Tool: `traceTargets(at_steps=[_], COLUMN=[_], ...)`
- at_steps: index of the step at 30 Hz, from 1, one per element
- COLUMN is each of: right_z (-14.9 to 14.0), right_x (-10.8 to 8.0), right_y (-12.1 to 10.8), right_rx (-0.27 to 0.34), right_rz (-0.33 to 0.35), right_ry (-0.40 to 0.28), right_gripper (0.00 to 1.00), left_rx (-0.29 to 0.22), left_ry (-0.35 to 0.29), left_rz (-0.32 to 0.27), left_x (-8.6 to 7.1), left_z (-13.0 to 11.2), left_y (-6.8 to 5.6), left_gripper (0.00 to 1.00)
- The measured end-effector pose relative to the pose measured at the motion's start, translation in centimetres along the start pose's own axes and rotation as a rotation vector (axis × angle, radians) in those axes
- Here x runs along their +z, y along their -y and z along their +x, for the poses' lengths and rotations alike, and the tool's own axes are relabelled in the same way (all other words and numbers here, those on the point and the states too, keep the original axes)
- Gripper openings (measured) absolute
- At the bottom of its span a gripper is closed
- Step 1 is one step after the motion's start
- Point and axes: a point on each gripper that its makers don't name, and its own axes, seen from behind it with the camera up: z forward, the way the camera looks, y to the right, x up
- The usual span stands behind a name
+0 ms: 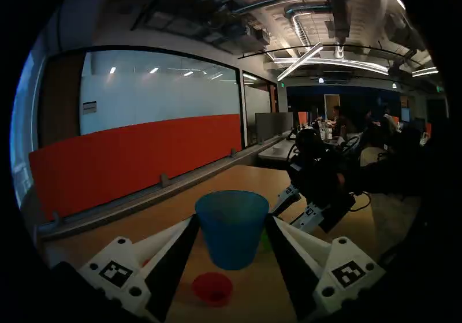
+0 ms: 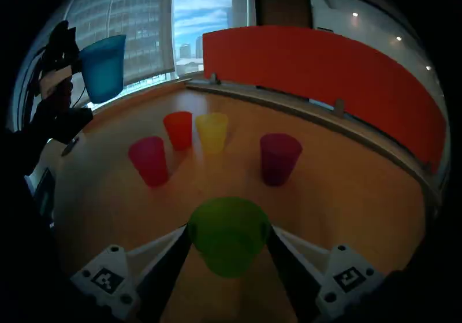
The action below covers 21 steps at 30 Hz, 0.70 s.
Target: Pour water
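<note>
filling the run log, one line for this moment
left gripper: shut on blue cup, aloft | right gripper: shut on green cup | table: four more cups

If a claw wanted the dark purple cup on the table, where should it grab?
Probably across the side wall of the purple cup, about mid-height, coming level from the near side: it stands upright, round and tapered, apart from the yellow cup.

Orange partition, window, wooden table, ceiling lights

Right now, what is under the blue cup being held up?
A reddish cup stands on the wooden table below the blue cup. The cup and the left hand-held gripper cover the table around it.
</note>
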Motion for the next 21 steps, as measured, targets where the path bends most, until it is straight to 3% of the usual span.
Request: traceTargets(at_steps=[21], right_z=[-1.8], right_x=[-0.4], right_y=[0.1], right_rx=[0.006], right_rz=[0.001], right_ry=[0.026], right_gripper=[0.95], left_rx=[-0.011], left_ry=[0.027], left_rz=[-0.019], left_x=[0.5], left_z=[-1.3], left_y=[-0.9], left_gripper=[0.83])
